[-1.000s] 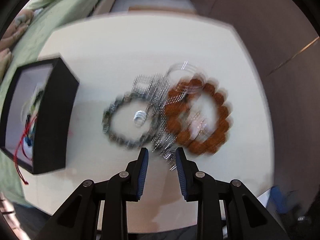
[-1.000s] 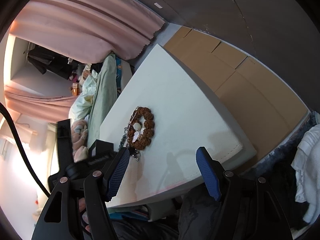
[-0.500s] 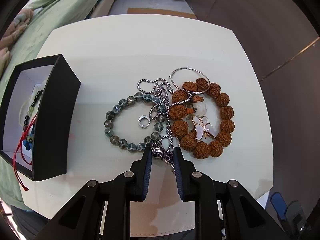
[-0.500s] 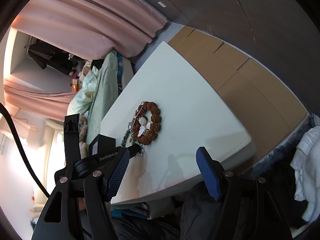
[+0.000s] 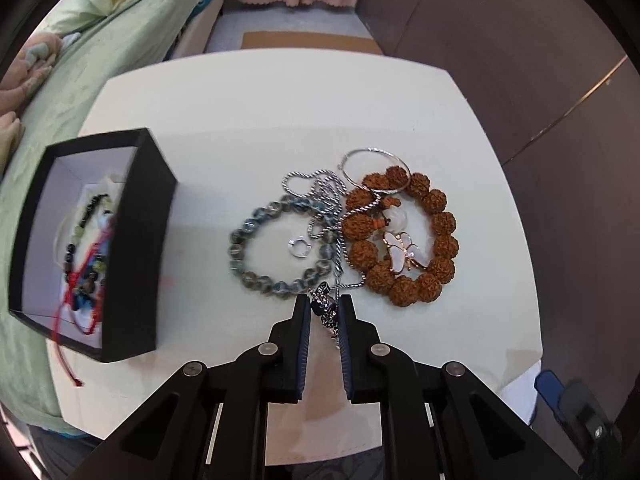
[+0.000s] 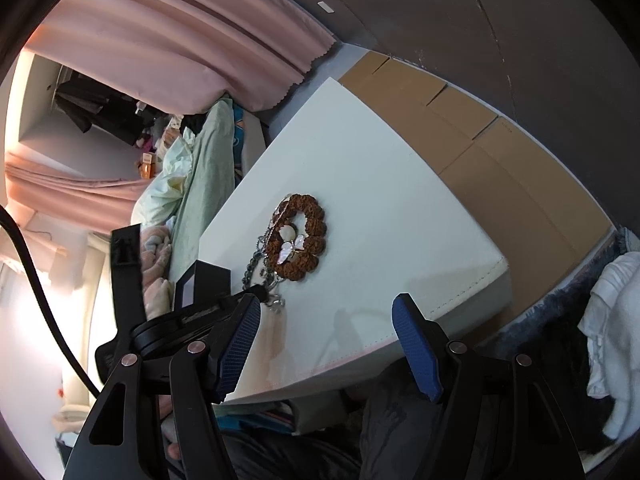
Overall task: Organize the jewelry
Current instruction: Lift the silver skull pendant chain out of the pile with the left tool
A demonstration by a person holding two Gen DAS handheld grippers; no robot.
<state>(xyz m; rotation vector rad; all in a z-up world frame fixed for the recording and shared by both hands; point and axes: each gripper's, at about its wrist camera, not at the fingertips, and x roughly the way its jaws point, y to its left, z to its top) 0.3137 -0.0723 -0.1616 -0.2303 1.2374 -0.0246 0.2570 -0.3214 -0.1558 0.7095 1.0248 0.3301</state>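
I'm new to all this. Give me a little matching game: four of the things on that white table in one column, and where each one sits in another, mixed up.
Things:
1. brown seed-bead bracelet
2. small silver ring
3. red cord
4. dark ornate pendant

Places:
A. between the fingers of the left gripper
B. inside the loop of the grey-blue bead bracelet
C. trailing out of the black open box
D. around the white butterfly charm

Pairs: 1-D, 2-B, 3-C, 4-A
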